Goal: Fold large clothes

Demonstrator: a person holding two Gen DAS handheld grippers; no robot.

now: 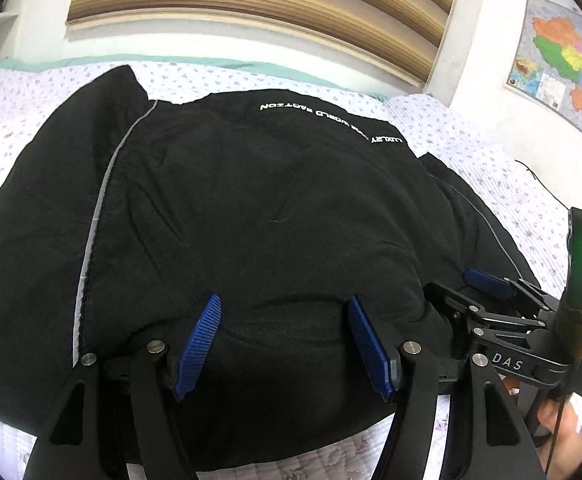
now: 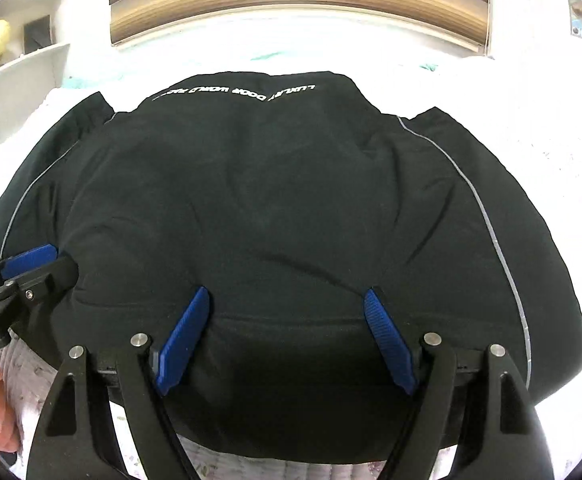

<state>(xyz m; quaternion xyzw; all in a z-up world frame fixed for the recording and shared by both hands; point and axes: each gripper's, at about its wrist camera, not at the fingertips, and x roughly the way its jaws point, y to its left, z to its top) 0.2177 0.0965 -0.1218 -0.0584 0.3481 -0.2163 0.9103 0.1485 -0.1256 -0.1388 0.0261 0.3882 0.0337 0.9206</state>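
Note:
A black jacket (image 1: 259, 208) with grey piping and white lettering lies folded on the bed; it also fills the right wrist view (image 2: 275, 208). My left gripper (image 1: 285, 302) is open, its blue pads spread over the jacket's near edge. My right gripper (image 2: 287, 294) is open too, pads resting over the near edge further right. The right gripper shows in the left wrist view (image 1: 487, 282), and the left gripper in the right wrist view (image 2: 31, 260), each touching the jacket's side.
The bed has a white flowered quilt (image 1: 491, 152). A wooden headboard (image 1: 275, 4) stands behind it. A coloured map (image 1: 563, 68) hangs on the right wall. White shelves (image 2: 19, 64) stand at the left. A thin black cable (image 1: 539, 184) lies on the quilt.

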